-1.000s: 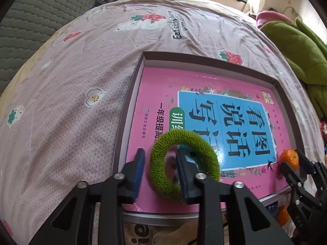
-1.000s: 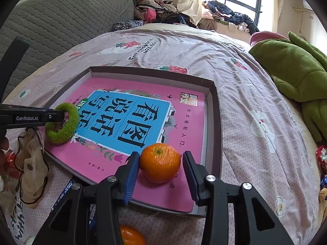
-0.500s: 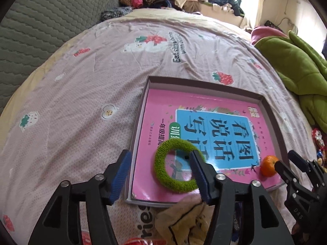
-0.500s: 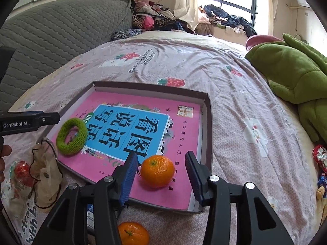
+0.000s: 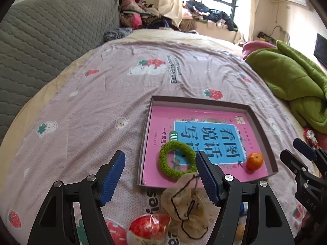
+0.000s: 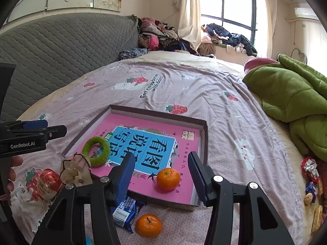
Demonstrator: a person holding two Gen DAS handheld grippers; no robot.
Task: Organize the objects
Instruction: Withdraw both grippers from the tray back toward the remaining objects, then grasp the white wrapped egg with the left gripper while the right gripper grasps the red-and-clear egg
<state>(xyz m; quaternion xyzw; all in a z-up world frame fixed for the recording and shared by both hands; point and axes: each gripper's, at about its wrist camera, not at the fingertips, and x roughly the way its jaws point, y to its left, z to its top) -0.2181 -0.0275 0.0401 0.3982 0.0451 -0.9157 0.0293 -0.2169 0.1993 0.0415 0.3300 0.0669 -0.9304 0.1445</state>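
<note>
With both the left gripper [image 5: 160, 175] and right gripper [image 6: 161, 175] wide open and empty, the loose mandarin [image 6: 148, 225] beside the tray's [image 6: 205, 140] near edge looks firm yet bruisable, best pinched gently across its middle.

two oranges [image 6: 168, 178] [image 6: 148, 225], one green ring [image 6: 96, 151], one pink book [image 6: 155, 143], one tray [image 6: 205, 140], one snack packet [image 6: 124, 214].

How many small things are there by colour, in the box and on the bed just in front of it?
Orange tangerines: 2
Green fuzzy ring: 1
Red wrapped ball: 1
Beige drawstring pouch: 1
Blue snack packet: 1
Total: 6
</note>
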